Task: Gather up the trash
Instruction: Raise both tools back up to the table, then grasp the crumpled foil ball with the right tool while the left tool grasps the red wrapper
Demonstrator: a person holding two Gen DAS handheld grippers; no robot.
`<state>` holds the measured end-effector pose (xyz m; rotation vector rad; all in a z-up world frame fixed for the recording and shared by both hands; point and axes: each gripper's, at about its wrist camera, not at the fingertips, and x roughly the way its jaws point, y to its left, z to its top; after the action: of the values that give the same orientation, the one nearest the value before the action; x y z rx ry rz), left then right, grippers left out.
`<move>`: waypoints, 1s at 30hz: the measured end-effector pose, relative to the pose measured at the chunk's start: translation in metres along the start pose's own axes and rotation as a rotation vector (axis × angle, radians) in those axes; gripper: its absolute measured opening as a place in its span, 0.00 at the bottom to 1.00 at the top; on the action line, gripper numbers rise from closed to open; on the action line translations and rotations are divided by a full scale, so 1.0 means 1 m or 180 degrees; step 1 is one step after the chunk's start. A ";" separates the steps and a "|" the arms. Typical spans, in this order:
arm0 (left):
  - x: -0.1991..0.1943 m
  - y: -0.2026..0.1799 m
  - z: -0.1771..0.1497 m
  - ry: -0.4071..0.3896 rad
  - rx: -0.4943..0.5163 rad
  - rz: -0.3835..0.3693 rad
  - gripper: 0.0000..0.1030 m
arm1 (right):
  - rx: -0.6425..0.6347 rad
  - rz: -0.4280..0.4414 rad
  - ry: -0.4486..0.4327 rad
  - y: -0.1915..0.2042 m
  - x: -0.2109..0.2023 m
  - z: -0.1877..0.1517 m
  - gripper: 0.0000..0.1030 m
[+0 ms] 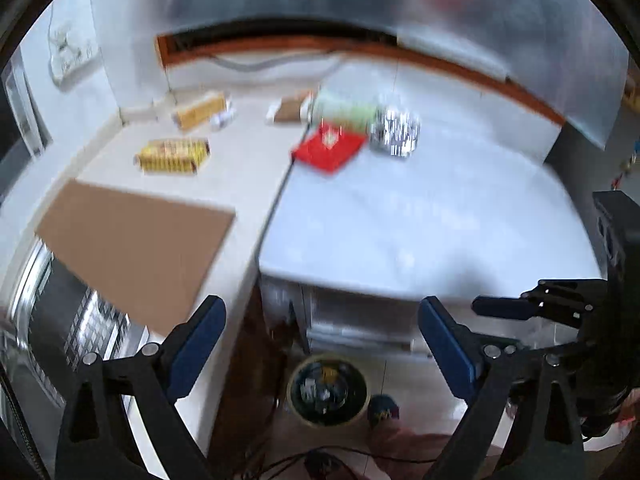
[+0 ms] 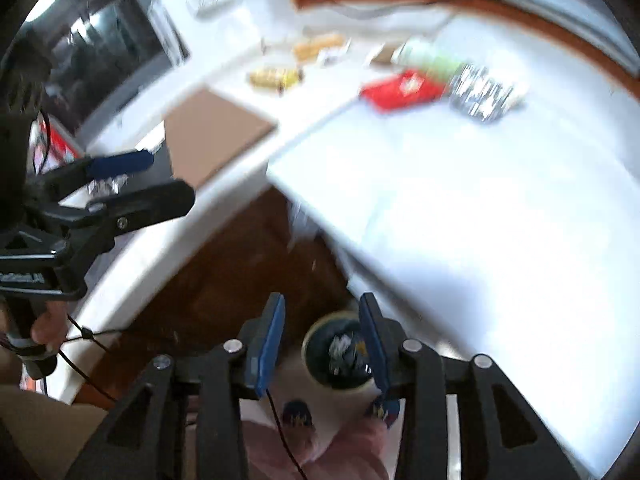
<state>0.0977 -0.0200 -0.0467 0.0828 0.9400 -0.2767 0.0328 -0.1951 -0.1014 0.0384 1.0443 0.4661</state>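
Nearest, both views are blurred by motion. The left tool (image 1: 322, 344) has its blue-padded jaws wide apart and holds nothing. The right tool (image 2: 322, 344) has its jaws apart too, a narrower gap, also empty. Both hang above the floor, off the counter's near edge.

Directly below them on the floor stands a round waste bin (image 1: 328, 390), dark inside, with scraps already in it. It sits between the jaws in the right wrist view.

Next out, a flat brown cardboard sheet (image 1: 136, 252) lies at the near left of the counter (image 1: 248, 160), overhanging its edge. It looks stiff and light; that free overhanging edge is probably the easiest place to pinch it.

Farther back on the left lies a yellow packet (image 1: 173, 156), and beyond it a yellow box (image 1: 200, 111). Both seem light; the box should stand a grip across its narrow sides.

To the right, on the white surface (image 1: 420, 220) beside the counter, a flat red packet (image 1: 329, 147) lies near the seam. It appears thin and possibly slippery, so a raised corner would be the likeliest hold. Touching it lies a crumpled silver foil wrapper (image 1: 394, 132), soft and crushable, graspable almost anywhere. Behind them lies a pale green item (image 1: 346, 110), too blurred to identify, and left of it a small brown card (image 1: 290, 109).
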 end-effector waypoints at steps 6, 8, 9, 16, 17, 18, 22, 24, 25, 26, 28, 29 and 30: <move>0.010 -0.006 0.056 -0.0081 -0.0007 -0.0133 0.99 | 0.0245 -0.0006 -0.0336 -0.048 -0.029 0.051 0.49; 0.025 -0.008 0.071 -0.0015 -0.0048 -0.0195 0.99 | 0.0347 -0.0050 -0.0431 -0.069 -0.033 0.068 0.49; 0.036 -0.009 0.079 0.0024 -0.0073 -0.0199 0.99 | 0.0396 -0.0065 -0.0466 -0.077 -0.032 0.076 0.51; 0.120 -0.008 0.125 0.0309 -0.0122 -0.0168 0.99 | 0.0830 -0.0161 -0.0547 -0.138 -0.007 0.129 0.67; 0.134 -0.008 0.132 0.0332 -0.0098 -0.0146 0.99 | 0.0854 -0.0182 -0.0538 -0.145 -0.001 0.136 0.67; 0.142 -0.008 0.136 0.0342 -0.0089 -0.0118 0.99 | 0.0863 -0.0195 -0.0535 -0.150 0.005 0.141 0.68; 0.180 -0.013 0.153 0.0419 0.0026 -0.0069 0.99 | 0.0817 -0.0221 -0.0487 -0.162 0.033 0.162 0.68; 0.195 -0.017 0.159 0.0459 0.0100 -0.0095 0.99 | 0.0812 -0.0233 -0.0443 -0.166 0.044 0.169 0.68; 0.202 -0.019 0.161 0.0477 0.0136 -0.0093 0.99 | 0.0820 -0.0224 -0.0426 -0.168 0.050 0.172 0.68; 0.209 -0.023 0.164 0.0498 0.0191 -0.0092 0.99 | 0.0837 -0.0203 -0.0401 -0.172 0.058 0.176 0.68; 0.219 -0.028 0.167 0.0531 0.0260 -0.0115 0.99 | 0.0866 -0.0221 -0.0360 -0.176 0.068 0.180 0.68; 0.224 -0.030 0.169 0.0555 0.0286 -0.0121 0.99 | 0.0884 -0.0245 -0.0330 -0.178 0.075 0.181 0.68; 0.232 -0.032 0.170 0.0587 0.0315 -0.0120 0.99 | 0.0898 -0.0263 -0.0302 -0.179 0.080 0.182 0.68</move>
<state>0.3518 -0.1290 -0.1314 0.1841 1.1117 -0.3550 0.2816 -0.2917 -0.1189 0.2647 1.0077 0.2372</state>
